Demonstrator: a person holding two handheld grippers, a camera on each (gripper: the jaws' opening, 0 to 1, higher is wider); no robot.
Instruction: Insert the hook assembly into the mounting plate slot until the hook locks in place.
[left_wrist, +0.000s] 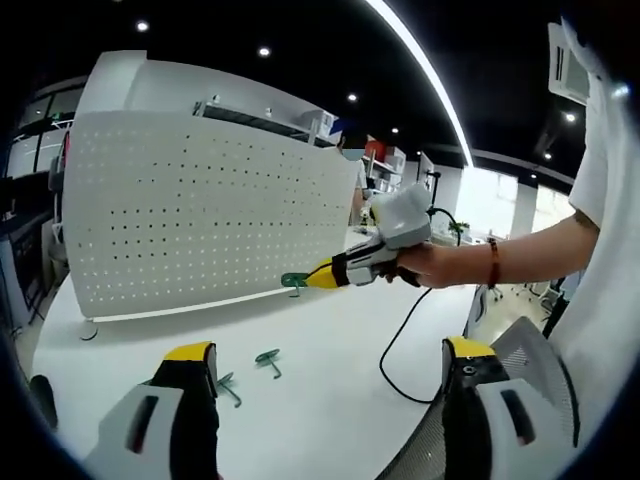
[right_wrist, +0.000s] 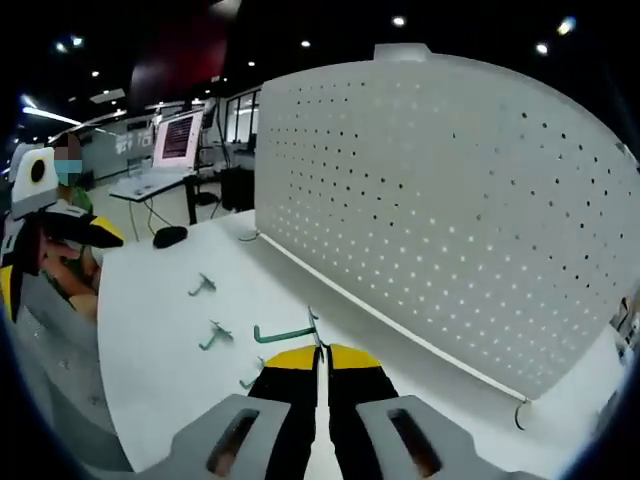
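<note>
**Green hook pinched, held up near the pegboard**

Right gripper (right_wrist: 320, 352) with yellow-tipped jaws pressed together on a green hook (right_wrist: 285, 333), pinched at the end with the long arm sticking out to the left. Same gripper (left_wrist: 322, 275) seen from the left gripper view, held by a hand (left_wrist: 425, 265) with a bracelet at the wrist, green hook (left_wrist: 295, 282) poking off the tip just in front of the white perforated mounting plate (left_wrist: 200, 215). Touching the plate or just shy of it? Hard to say from here, too small.

Plate (right_wrist: 440, 210) standing upright on the white table (left_wrist: 330, 370), slightly curved by the lens, rows of small holes all over.

Left gripper (left_wrist: 325, 355) low over the table, jaws spread wide, nothing between them. Two spare green hooks (left_wrist: 268, 358) lying flat on the table near the left jaw. Black cable (left_wrist: 395, 345) looping across the tabletop. Over in the right gripper view, more spare hooks (right_wrist: 202, 286) scattered on the table, well apart from the plate.
</note>
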